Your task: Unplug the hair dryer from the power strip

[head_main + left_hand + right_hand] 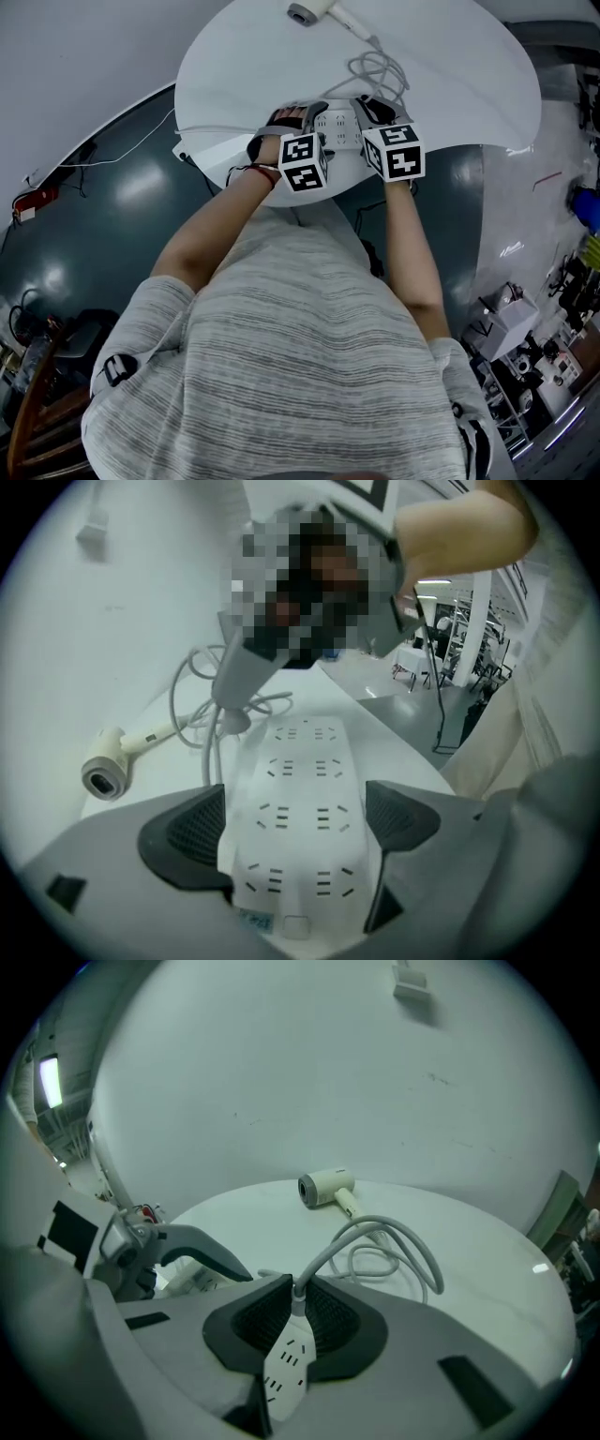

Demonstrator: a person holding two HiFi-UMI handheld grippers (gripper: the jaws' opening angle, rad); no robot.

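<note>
Between right jaws (unseen overhead): plug (296, 1302)

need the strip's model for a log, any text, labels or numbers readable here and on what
No text can be read in any view.
Sticker on the near end of the power strip: has print, too blurred to read.
Hair dryer: a small dark mark on its handle, too small to read.
Marker cubes: black-and-white square patterns only, no letters or digits.
</note>
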